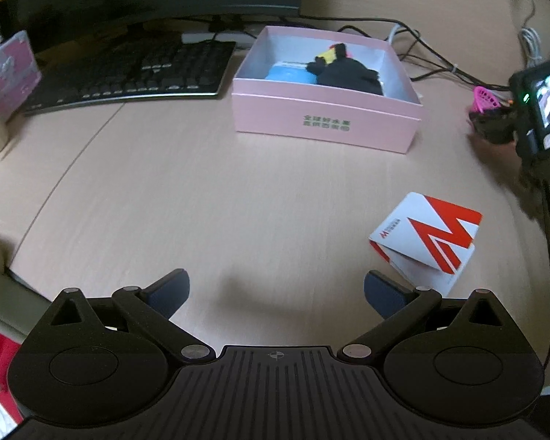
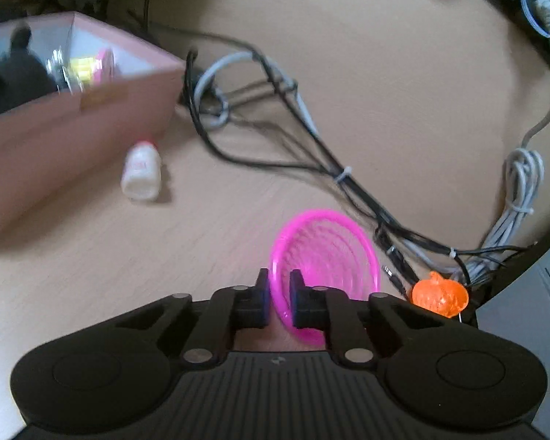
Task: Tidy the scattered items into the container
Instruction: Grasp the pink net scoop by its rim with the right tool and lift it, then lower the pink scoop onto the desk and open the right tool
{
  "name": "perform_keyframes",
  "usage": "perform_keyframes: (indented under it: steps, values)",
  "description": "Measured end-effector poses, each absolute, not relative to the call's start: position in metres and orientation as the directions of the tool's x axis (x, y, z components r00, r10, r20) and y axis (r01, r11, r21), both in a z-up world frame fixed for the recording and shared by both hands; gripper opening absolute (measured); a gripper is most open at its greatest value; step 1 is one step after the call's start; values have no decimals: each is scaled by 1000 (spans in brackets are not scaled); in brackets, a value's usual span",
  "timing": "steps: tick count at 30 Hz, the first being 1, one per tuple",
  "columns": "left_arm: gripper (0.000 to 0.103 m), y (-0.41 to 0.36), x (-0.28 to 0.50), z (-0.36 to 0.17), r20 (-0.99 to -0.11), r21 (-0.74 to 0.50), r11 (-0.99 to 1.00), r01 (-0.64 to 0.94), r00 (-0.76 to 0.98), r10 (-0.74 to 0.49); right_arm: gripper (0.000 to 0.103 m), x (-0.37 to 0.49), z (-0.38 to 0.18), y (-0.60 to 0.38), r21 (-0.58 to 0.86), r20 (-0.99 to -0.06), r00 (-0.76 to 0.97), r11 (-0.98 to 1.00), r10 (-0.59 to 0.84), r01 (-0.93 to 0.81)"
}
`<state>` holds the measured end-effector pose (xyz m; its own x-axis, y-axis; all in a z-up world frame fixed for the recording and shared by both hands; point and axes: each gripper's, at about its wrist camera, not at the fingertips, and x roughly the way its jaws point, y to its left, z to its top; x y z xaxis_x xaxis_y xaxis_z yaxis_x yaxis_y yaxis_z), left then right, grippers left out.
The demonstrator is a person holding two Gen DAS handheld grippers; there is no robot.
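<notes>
Pink box is seen on the desk, already holding dark and blue items. Right gripper is clamped on a pink basket's rim, cables tangled just beyond. Left gripper is spread wide, empty, beside a folded card.

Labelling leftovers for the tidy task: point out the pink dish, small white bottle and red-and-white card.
pink dish (image 2: 333, 245): right wrist view, ribbed inside.
small white bottle (image 2: 142, 172): right wrist view, body.
red-and-white card (image 1: 427, 234): left wrist view, top face.
</notes>
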<state>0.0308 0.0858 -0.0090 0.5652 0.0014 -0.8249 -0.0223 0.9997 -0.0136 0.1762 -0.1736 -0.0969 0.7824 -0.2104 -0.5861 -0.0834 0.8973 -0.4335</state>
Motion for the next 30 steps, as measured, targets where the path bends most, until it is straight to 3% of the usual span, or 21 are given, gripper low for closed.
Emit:
perform_keyframes:
  steps: [10,14,16,18,20,21,22,23,27,30]
  values:
    - [103,59,46,-13,-799,-43,985,168,586,-135,6,62,7,-179,121,-542,818,981,194,-152]
    - [103,49,49,-12,-786,-53,971,233,590,-184,6,41,-11,-201,552,-520,730,826,444,-110]
    - [103,45,50,-13,-785,-53,964,260,586,-201,6,39,-37,-218,746,-445,705,665,553,-50]
    - [103,41,52,-14,-787,-45,957,287,579,-210,6,34,-63,-231,846,-379,697,534,609,-7]
    - [103,38,53,-14,-786,-36,950,309,578,-218,12,24,-78,-241,818,-454,716,567,531,98]
    - [103,37,53,-14,-784,-36,948,316,579,-223,21,16,-79,-244,771,-505,728,622,464,137]
    - [103,36,54,-14,-784,-36,947,320,579,-226,42,7,-77,-249,723,-541,740,670,400,167]
    - [103,36,55,-15,-785,-38,946,321,577,-227,56,-2,-73,-253,673,-571,751,713,332,197]
    - [103,37,61,-21,-799,-55,951,306,557,-226,59,-31,-47,-255,444,-610,787,861,88,248]
    - [103,35,65,-24,-804,-61,952,301,550,-226,58,-30,-32,-231,104,-587,792,955,-166,277]
